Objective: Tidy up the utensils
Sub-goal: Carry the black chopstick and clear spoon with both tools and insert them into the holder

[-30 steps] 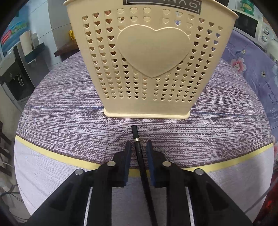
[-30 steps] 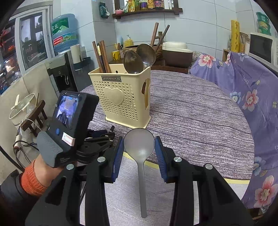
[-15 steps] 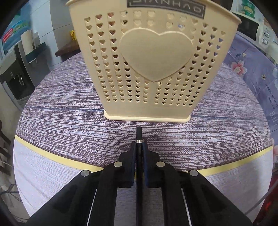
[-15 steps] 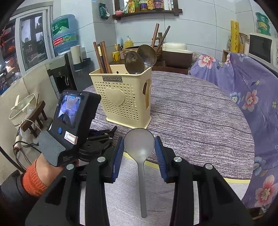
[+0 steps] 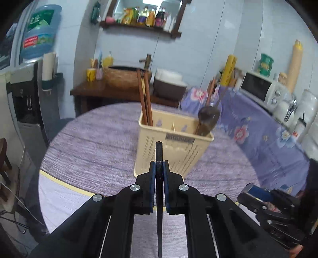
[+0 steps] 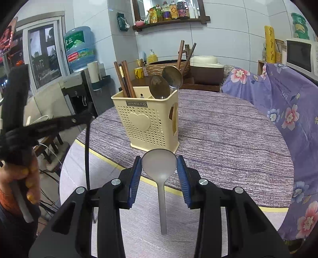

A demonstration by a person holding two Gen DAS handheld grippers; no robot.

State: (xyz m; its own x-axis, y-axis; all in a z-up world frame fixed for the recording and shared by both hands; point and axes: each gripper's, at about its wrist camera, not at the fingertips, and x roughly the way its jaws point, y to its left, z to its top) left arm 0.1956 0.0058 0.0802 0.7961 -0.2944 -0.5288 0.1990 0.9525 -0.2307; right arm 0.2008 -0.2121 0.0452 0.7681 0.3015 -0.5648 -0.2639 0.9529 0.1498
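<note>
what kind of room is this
Most likely a home kitchen or dining corner: a microwave, a shelf of condiment bottles, a water dispenser jug, and a utensil holder on the table.

A cream utensil holder (image 6: 148, 121), pierced with rows of small holes and embossed with a heart, is seen on a purple-streaked tablecloth (image 6: 228, 142) edged by a yellow stripe. Blue pads (image 6: 135, 179) are carried on black fingers. A matte grey spoon (image 6: 160, 168) and black chopstick (image 5: 159, 178) are shown.
</note>
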